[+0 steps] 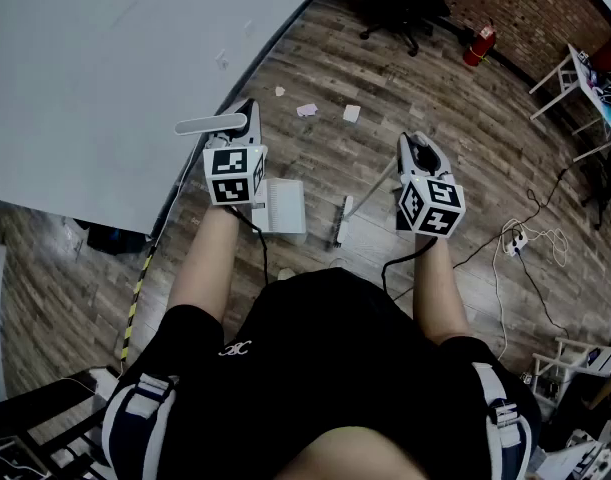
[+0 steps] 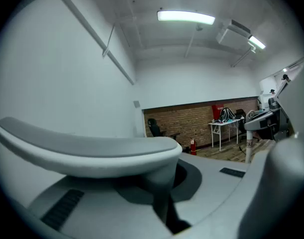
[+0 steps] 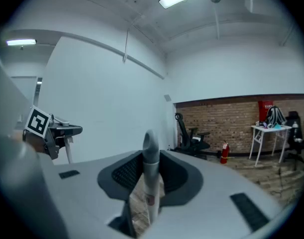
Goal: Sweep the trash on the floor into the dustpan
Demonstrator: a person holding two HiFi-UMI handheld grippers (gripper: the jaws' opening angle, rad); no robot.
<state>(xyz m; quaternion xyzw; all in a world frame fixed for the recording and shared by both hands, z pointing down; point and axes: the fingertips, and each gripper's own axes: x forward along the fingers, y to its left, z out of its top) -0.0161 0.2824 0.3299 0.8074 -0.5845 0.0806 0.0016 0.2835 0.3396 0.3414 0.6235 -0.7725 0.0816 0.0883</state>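
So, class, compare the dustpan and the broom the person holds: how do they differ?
The dustpan has a wide pale tray; the broom has a narrow head. The dustpan's handle ends in a broad flat grip lying crosswise above the left tongs; the broom's ends in a slim rounded tip, upright between the right tongs. Both are clamped and sit short of the paper scraps.
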